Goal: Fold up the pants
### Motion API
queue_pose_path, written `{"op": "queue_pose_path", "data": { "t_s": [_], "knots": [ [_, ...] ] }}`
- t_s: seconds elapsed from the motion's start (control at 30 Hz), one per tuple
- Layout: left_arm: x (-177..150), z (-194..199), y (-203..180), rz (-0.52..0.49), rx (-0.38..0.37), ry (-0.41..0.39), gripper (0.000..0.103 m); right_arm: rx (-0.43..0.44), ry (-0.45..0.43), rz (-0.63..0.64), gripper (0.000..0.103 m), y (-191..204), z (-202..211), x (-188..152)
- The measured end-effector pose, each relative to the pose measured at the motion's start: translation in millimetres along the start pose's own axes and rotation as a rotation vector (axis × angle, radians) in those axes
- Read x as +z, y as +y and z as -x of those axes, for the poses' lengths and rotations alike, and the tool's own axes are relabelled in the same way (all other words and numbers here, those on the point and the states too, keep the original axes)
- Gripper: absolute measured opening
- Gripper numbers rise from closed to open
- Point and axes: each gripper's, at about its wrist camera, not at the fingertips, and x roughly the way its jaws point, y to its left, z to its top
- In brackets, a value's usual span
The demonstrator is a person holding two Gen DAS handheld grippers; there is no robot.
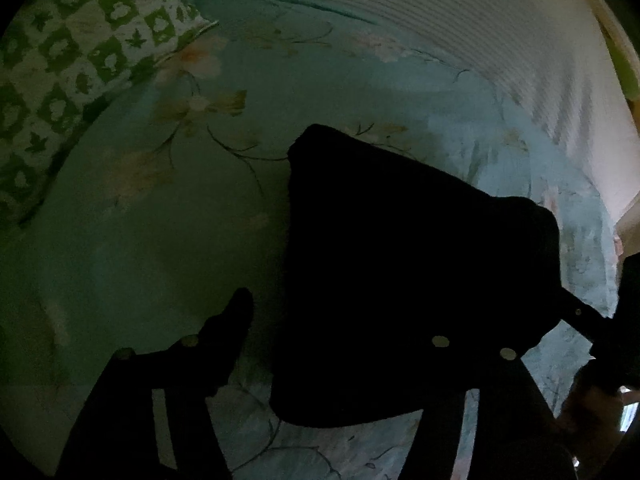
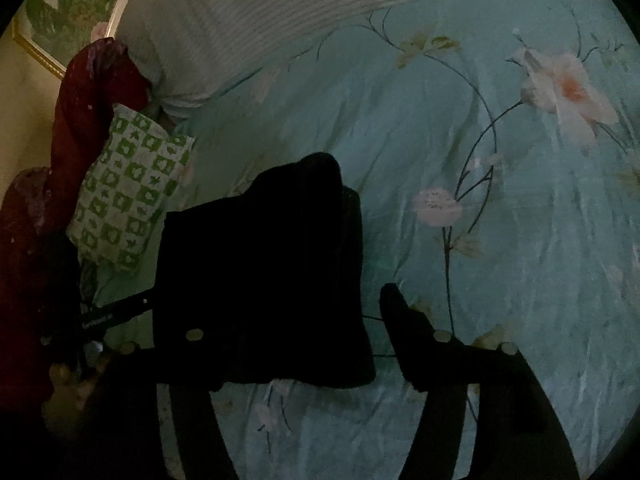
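The black pants (image 1: pixel 400 260) lie folded into a compact dark block on the teal floral bed sheet (image 1: pixel 140 240). My left gripper (image 1: pixel 324 304) is open over the block's near edge. Its left finger (image 1: pixel 232 328) stands clear of the cloth, and its right finger is lost against the dark fabric. In the right wrist view the same pants (image 2: pixel 260 260) lie left of centre. My right gripper (image 2: pixel 304 304) is open too. Its right finger (image 2: pixel 400 320) sits just beside the cloth's edge, and its left finger merges with the black fabric.
A green-and-white checked pillow (image 2: pixel 128 204) lies beside the pants, with a dark red cloth (image 2: pixel 92 100) behind it. A white striped blanket (image 1: pixel 480 40) runs along the far side of the bed. A hand (image 1: pixel 592 412) holds the other gripper at the right edge.
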Motion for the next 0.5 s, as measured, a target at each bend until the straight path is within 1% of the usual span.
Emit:
{"op": "queue_pose_path", "data": {
  "t_s": [0.13,0.27,0.4,0.5],
  "knots": [
    [-6,5,-3,0.003,0.055,-0.042,0.072,-0.018,-0.01,-0.001,0.073,3,3,-2],
    [-16,12,-9,0.006,0.1,-0.085,0.073,-0.028,-0.031,0.011,0.08,9,10,-6],
    [-29,21,-15,-0.02,0.15,-0.118,0.074,-0.043,-0.041,0.048,0.083,17,15,-12],
    [-37,26,-18,-0.037,0.177,-0.127,0.075,-0.062,-0.053,0.088,0.083,24,19,-18]
  ]
}}
